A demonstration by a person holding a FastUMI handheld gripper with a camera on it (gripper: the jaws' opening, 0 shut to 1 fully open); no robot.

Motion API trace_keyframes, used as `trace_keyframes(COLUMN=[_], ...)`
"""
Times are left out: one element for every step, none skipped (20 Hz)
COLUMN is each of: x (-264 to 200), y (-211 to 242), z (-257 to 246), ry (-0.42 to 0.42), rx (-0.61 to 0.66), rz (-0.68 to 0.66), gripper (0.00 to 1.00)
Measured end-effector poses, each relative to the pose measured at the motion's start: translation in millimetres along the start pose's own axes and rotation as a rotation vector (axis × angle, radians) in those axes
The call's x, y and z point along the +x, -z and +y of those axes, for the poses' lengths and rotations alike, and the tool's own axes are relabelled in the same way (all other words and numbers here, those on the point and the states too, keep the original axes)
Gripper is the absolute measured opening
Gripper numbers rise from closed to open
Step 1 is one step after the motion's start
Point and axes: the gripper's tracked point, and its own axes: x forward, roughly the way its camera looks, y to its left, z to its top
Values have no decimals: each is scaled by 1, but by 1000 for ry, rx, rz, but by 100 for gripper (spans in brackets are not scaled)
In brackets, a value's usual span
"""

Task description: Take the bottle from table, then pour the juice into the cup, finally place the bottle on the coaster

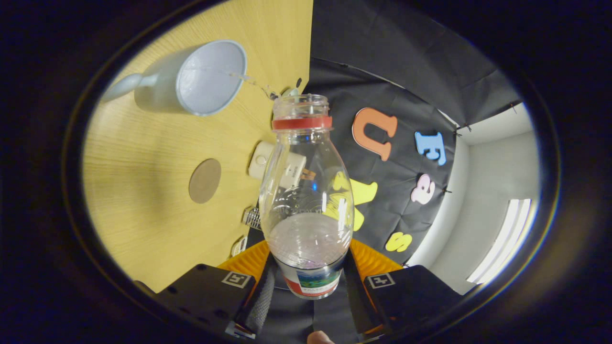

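My gripper (pixel 308 260) is shut on a clear plastic bottle (pixel 306 200) with a red neck ring and no cap; both fingers press on its lower body. The whole view is rolled about a quarter turn, so the bottle lies tipped over on its side relative to the table. A thin clear stream leaves the bottle's mouth (pixel 300 101) and runs into a pale grey cup (pixel 201 79) with a handle, standing on the wooden table (pixel 143 215) just beyond the mouth. A round brown coaster (pixel 204 180) lies on the table beside the bottle's middle.
A white boxy device (pixel 267 162) and some small items sit at the table's edge behind the bottle. Past that edge hangs the black cloth wall (pixel 406 86), with a white wall and a ceiling light (pixel 507 239) further off.
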Motion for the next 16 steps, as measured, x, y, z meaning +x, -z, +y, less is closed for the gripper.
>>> trace_keyframes(x=[0, 0, 0, -1, 0, -1, -1, -1, -1, -1, -1, -1, -1, -1, -2, -1], y=[0, 1, 1, 1, 0, 1, 1, 1, 2, 2, 1, 1, 0, -1, -1, 0], z=[-1, -3, -4, -5, -7, -8, -10, -11, -13, -14, -15, -15, -16, -16, -16, -17], ry=[2, 4, 6, 9, 11, 13, 15, 16, 18, 19, 20, 20, 22, 22, 22, 24], rx=[-3, -6, -9, -13, -19, -25, -28, -31, -35, -41, -45, -51, -55, -58, -66, -78], rz=[1, 1, 2, 0, -1, 0, -1, 0, 0, 1, -1, -1, -2, -9, -9, -11], gripper=[74, 73, 74, 74, 73, 73, 73, 73, 73, 73, 73, 73, 73, 73, 73, 73])
